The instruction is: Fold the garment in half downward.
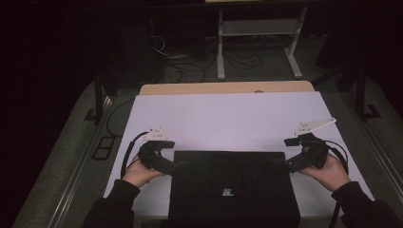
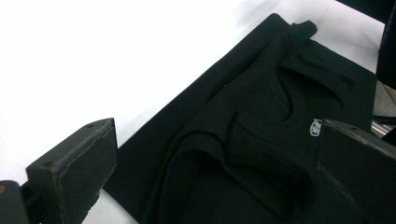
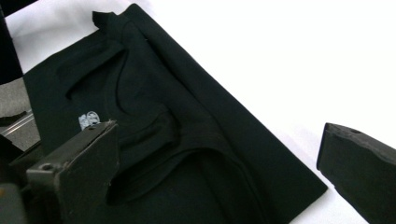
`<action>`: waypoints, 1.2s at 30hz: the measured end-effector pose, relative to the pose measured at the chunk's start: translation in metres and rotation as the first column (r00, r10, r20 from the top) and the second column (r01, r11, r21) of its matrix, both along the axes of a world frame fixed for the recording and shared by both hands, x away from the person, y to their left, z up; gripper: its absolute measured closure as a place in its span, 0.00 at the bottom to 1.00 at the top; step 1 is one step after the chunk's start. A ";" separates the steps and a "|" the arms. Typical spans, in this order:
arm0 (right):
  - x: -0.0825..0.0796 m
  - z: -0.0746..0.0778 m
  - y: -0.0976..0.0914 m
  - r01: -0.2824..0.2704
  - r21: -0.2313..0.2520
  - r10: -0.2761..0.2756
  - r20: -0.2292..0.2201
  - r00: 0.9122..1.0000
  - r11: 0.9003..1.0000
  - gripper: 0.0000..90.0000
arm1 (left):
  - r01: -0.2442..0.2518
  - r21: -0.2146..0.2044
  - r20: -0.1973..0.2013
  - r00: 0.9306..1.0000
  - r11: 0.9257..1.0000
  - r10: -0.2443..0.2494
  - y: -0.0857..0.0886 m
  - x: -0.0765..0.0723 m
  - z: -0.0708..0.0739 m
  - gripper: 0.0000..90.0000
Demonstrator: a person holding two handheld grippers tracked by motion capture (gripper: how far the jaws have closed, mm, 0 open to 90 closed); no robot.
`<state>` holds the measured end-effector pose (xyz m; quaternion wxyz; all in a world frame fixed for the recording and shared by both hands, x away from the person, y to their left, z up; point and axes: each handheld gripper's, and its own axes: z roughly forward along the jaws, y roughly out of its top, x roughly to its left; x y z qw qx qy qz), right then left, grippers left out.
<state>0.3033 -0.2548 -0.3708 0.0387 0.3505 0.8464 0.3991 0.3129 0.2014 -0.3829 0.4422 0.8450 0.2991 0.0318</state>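
A black folded garment (image 1: 233,190) with a small white logo (image 1: 228,192) lies flat at the near edge of the white table cover (image 1: 228,118). My left gripper (image 1: 177,166) is at its far left corner and my right gripper (image 1: 281,164) at its far right corner. In the left gripper view the garment (image 2: 261,116) lies below and between the jaws of the left gripper (image 2: 210,182), which stand wide apart, open. In the right gripper view the right gripper (image 3: 217,172) is open too, its jaws straddling the garment's (image 3: 163,116) edge. Folds and a sleeve lie on top.
The white cover reaches far beyond the garment, with a wooden table edge (image 1: 228,88) behind it. A white metal stand (image 1: 259,38) and loose cables (image 1: 185,71) are on the dark floor past the table. Each gripper trails a black cable.
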 end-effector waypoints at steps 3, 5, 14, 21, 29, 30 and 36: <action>0.003 -0.003 -0.003 0.009 0.001 -0.009 -0.006 1.000 1.000 0.00 | -0.005 0.003 -0.003 1.000 1.000 0.005 0.001 0.003 -0.002 0.00; 0.005 -0.005 -0.004 0.016 -0.002 -0.016 -0.007 1.000 1.000 0.00 | -0.007 0.006 -0.008 1.000 1.000 0.007 0.002 0.005 -0.004 0.00; 0.011 -0.012 -0.010 0.030 -0.004 -0.030 -0.021 0.999 1.000 0.00 | -0.038 0.001 -0.027 0.999 0.999 0.038 0.010 0.015 -0.013 0.00; 0.016 -0.021 -0.013 0.042 -0.017 -0.043 -0.040 0.998 0.999 0.00 | -0.071 -0.001 -0.038 0.997 0.998 0.070 0.015 0.024 -0.019 0.00; 0.026 -0.031 -0.019 0.062 -0.020 -0.063 -0.059 0.996 0.998 0.00 | -0.096 0.006 -0.056 0.994 0.995 0.096 0.017 0.032 -0.028 0.00; 0.027 -0.033 -0.019 0.066 -0.022 -0.068 -0.065 0.996 0.998 0.00 | -0.095 0.008 -0.058 0.994 0.995 0.095 0.017 0.032 -0.028 0.00; 0.035 -0.042 -0.026 0.084 -0.036 -0.087 -0.086 0.993 0.996 0.02 | -0.102 0.010 -0.053 0.993 0.995 0.102 0.018 0.035 -0.031 0.00</action>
